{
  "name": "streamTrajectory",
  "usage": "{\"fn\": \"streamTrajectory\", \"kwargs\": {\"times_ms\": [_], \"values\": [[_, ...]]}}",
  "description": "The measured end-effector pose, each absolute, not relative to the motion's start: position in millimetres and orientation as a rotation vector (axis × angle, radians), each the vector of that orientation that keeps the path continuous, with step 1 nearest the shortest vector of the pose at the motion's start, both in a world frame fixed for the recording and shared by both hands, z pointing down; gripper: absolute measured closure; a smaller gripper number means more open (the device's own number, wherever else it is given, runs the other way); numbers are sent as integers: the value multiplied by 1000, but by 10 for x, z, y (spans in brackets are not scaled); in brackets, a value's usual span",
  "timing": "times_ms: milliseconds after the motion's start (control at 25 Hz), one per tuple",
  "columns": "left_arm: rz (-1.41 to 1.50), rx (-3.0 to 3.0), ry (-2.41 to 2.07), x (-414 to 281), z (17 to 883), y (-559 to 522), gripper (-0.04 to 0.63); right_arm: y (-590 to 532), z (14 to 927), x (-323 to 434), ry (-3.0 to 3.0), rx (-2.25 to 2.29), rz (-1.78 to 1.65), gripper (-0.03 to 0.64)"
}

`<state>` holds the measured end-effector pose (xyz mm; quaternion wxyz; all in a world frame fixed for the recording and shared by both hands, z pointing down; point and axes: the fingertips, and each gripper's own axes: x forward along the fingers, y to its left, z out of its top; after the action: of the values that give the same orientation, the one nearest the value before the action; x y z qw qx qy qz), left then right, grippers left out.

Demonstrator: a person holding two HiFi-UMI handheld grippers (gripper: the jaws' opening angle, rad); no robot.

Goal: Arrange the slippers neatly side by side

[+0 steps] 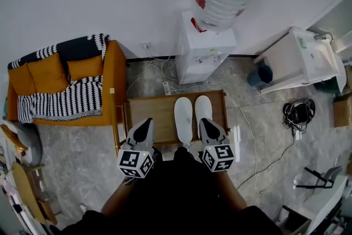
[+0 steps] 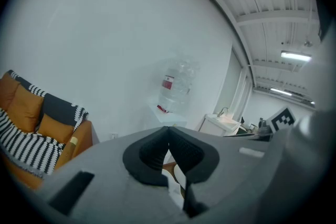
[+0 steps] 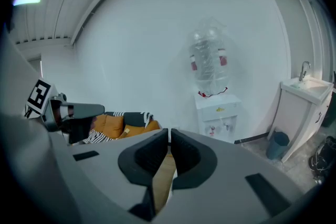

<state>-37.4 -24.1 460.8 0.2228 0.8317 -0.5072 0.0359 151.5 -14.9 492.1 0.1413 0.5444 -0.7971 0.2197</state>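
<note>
Slippers (image 1: 183, 115) sit side by side on the desk (image 1: 151, 115), seemingly done; my left gripper (image 1: 147, 120) and right gripper (image 1: 205, 120) hover, fingers pressed together, empty.

The left gripper (image 2: 168, 129) sat at bottom centre, its jaws closed tip to tip with nothing gripped. Just above them, mid-frame, a water bottle (image 2: 176, 86) stood on a white dispenser (image 2: 167, 116). An orange sofa (image 2: 25, 108) with a striped blanket (image 2: 21, 147) filled the lower left.

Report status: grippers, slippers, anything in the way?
Left gripper shut, empty. Right gripper shut, empty. Slippers side by side on the wooden table, just ahead of both grippers. Nothing in the way.
</note>
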Motion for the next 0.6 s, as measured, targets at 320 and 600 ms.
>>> {"fn": "streamTrajectory", "kwargs": {"times_ms": [320,600], "values": [[85,2299,-1413,-409,4594,-199,583,146,4633,1477,-2339,1679,624,600],[83,2303,-1420,-405,4589,-151,583,159,4642,1508,-2325,1689,611,604]]}}
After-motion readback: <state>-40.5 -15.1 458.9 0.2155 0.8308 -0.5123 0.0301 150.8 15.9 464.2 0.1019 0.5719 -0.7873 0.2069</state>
